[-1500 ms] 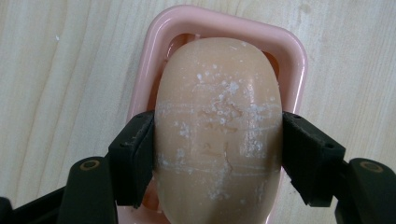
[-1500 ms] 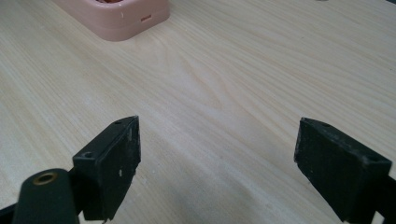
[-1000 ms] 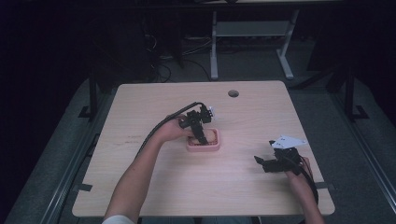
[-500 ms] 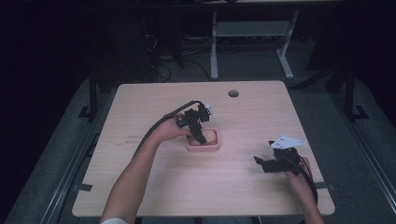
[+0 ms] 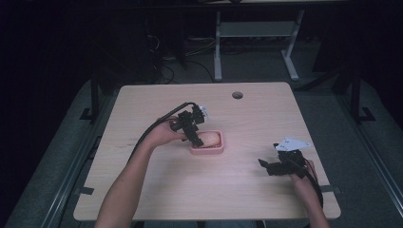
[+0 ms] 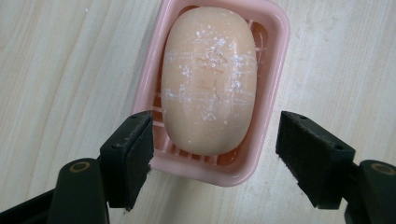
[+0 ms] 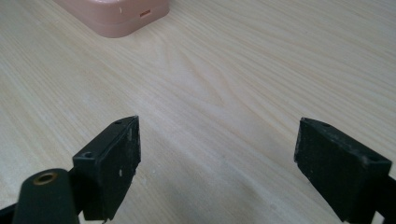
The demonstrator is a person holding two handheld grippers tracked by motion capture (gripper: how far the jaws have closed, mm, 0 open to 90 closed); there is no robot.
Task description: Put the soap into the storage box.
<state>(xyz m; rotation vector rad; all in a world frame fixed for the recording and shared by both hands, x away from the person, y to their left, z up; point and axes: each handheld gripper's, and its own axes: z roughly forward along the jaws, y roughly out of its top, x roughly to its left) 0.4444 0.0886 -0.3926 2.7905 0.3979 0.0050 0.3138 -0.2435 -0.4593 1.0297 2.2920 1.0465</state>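
Left gripper view looks straight down on an oval bar of soap (image 6: pixel 209 79), peach-coloured, its top dusted with white flecks and fine scratches. It lies in a pink soap dish (image 6: pixel 276 56) with a ribbed floor and rounded corners, and fills most of it. The left gripper (image 6: pixel 214 161) has its jaws spread wide, one on each side of the near end of the dish, touching neither dish nor soap as far as can be seen.

In the high view the dish (image 5: pixel 207 149) sits near the middle of the light wooden desk (image 5: pixel 142 190), with the soap (image 5: pixel 209 139) in it. The left forearm reaches in from the bottom, the hand (image 5: pixel 164 134) holding the left gripper (image 5: pixel 196 138) tipped down over the dish's left end. The soap's long axis runs left to right across the desk, in line with the dish.

The right gripper (image 5: pixel 264 165) is low near the desk's right front, well apart from the dish, pointing left. In the right gripper view its jaws (image 7: pixel 217 163) stand wide apart over bare wood, a corner of the dish (image 7: pixel 116 16) farther off.
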